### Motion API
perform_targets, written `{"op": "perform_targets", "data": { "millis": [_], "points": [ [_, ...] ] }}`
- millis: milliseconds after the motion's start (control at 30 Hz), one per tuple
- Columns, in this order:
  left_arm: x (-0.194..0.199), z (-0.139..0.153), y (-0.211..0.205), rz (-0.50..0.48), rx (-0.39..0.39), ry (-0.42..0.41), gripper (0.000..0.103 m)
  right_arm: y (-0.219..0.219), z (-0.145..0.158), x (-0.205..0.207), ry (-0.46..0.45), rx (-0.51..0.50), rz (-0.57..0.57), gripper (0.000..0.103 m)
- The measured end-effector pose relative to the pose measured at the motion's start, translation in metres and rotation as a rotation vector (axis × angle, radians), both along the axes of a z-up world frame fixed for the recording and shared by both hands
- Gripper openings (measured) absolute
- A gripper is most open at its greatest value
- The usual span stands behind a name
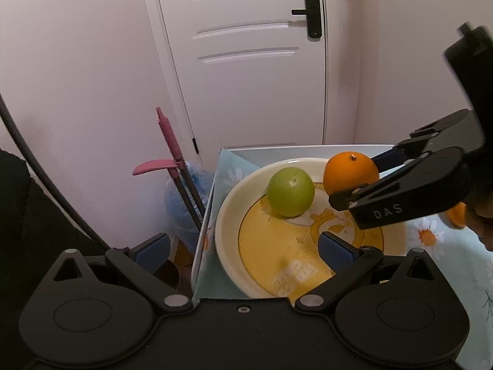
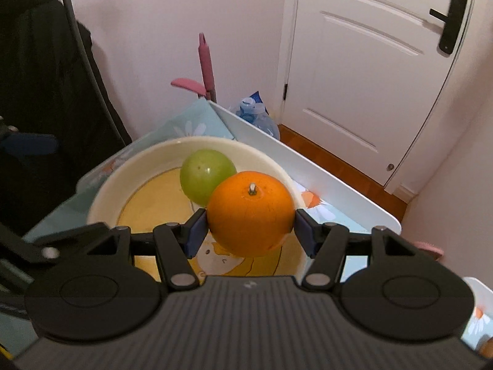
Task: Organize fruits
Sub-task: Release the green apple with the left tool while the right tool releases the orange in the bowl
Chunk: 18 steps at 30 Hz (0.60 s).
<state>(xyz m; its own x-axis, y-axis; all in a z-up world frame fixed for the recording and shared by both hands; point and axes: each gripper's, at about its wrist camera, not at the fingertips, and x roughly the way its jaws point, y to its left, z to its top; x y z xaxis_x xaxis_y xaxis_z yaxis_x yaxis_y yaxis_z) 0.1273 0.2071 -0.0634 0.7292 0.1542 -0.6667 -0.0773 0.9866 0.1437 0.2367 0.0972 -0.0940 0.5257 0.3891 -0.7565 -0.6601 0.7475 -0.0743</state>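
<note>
Now the right gripper (image 2: 250, 215) clamps an orange (image 2: 250, 212) between its blue pads, holding it above the cream-and-yellow bowl (image 1: 229, 215), just beside a green apple (image 1: 290, 191) resting inside. Over the bowl's near edge, the left gripper (image 1: 245, 251) hangs spread wide, holding nothing.

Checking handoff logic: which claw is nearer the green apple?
Right. The right claw, shut on the orange, sits beside the apple; the left claw hangs open at the bowl's near rim.
</note>
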Motion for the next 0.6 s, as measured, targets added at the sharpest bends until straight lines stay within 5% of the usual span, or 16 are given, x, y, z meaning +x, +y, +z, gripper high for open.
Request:
{"op": "perform_targets", "data": {
  "millis": [233,333,600],
  "points": [
    [-0.005,-0.008,0.003,-0.003,-0.014,0.015,0.103,0.006,-0.013,-0.001,0.003,-0.013,0.013,0.077],
    [-0.004,-0.009,0.004,-0.008,-0.021,0.020,0.103,0.005,-0.007,-0.007,-0.061,0.004,0.001,0.103],
    [-0.008,-0.004,-0.001,-0.017,-0.008,0.006,0.103,-0.008,0.012,-0.019,-0.069,0.052,-0.063,0.103]
  ]
}}
